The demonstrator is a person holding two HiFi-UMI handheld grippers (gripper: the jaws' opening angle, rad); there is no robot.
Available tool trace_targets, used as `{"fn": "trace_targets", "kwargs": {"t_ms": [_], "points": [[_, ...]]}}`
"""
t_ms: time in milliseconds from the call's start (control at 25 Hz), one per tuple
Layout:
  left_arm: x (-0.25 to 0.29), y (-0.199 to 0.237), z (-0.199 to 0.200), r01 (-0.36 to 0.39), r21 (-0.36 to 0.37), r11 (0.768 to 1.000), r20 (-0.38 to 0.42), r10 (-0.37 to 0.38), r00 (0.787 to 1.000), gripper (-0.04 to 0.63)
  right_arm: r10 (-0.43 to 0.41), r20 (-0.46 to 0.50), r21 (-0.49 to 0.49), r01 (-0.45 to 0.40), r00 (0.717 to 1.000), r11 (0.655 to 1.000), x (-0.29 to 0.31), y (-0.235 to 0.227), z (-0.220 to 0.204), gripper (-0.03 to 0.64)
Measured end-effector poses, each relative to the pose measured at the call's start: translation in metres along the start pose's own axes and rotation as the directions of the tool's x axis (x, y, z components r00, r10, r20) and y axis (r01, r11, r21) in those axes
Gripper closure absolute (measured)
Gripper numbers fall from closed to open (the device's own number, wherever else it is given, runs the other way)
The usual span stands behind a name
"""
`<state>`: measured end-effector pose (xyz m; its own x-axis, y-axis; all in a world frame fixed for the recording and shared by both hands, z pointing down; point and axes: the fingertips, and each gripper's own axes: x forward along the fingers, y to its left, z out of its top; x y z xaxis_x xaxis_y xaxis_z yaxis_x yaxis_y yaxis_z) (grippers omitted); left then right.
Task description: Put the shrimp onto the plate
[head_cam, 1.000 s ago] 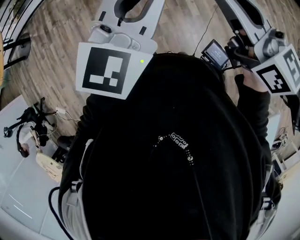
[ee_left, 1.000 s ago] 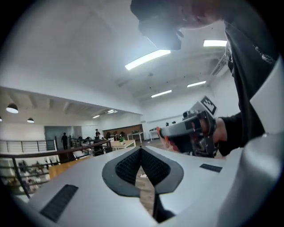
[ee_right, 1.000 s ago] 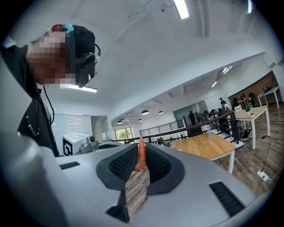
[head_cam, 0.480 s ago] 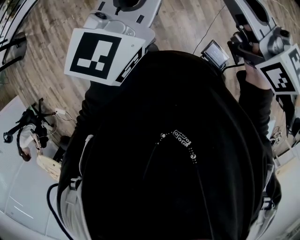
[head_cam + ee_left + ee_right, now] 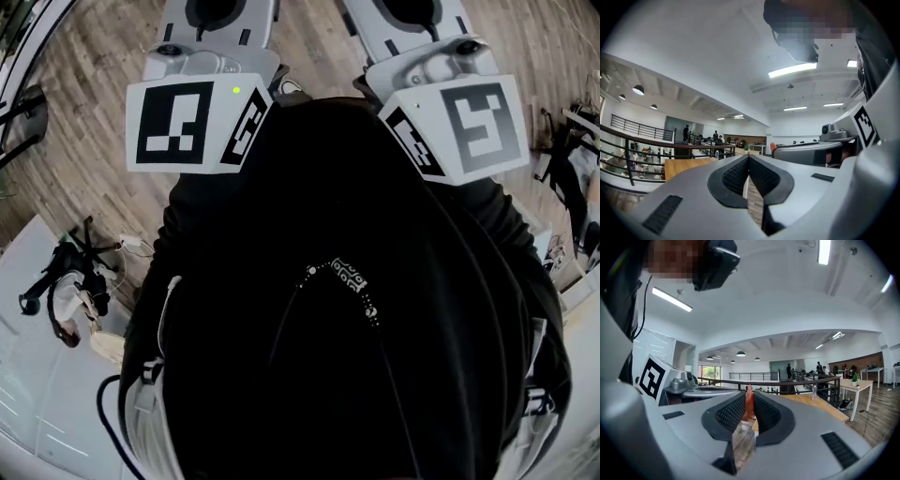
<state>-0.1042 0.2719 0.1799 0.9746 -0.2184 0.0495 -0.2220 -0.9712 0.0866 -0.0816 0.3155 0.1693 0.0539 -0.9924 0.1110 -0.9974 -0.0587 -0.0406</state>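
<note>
Right gripper (image 5: 749, 393) clamps the shrimp (image 5: 749, 406): an orange-red piece stands upright between the dark ribbed pads (image 5: 732, 412), pinched from both sides, its tip poking just above the jaw tips at frame center. Left gripper (image 5: 748, 158) has its jaws pressed together with nothing between them. In the head view both grippers are at the top of the frame, side by side, with the marker cubes (image 5: 192, 122) facing the camera above the person's black top (image 5: 347, 328). Wood floor (image 5: 94, 141) upper left, white table (image 5: 28, 375) with tangled cables (image 5: 70, 258) lower left.
</note>
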Motion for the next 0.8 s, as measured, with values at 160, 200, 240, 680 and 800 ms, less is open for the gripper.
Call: {"fn": "trace_targets", "kwargs": {"t_ms": [160, 200, 240, 680, 800], "points": [[-0.009, 0.014, -0.012, -0.044, -0.005, 0.999, -0.024, 0.044, 0.999, 0.589, 0.102, -0.015, -0.014, -0.102, 0.995, 0.995, 0.016, 0.032, -0.009, 0.551], [-0.010, 0.016, -0.015, -0.048, -0.001, 0.999, -0.025, 0.048, 0.999, 0.590, 0.112, -0.012, -0.017, -0.112, 0.994, 0.994, 0.016, 0.033, -0.011, 0.551], [-0.011, 0.019, -0.019, -0.053, 0.003, 0.999, -0.024, 0.053, 0.998, 0.590, 0.120, -0.003, -0.020, -0.120, 0.993, 0.993, 0.019, 0.034, -0.014, 0.551], [-0.008, 0.064, -0.014, -0.157, -0.001, 0.988, -0.089, 0.157, 0.984, 0.589, 0.262, -0.036, 0.008, -0.262, 0.964, 0.965, 0.067, 0.041, -0.006, 0.551], [-0.001, 0.094, -0.013, -0.198, -0.018, 0.980, -0.093, 0.195, 0.976, 0.589, 0.283, -0.005, 0.020, -0.283, 0.959, 0.959, 0.101, 0.033, 0.002, 0.551]]}}
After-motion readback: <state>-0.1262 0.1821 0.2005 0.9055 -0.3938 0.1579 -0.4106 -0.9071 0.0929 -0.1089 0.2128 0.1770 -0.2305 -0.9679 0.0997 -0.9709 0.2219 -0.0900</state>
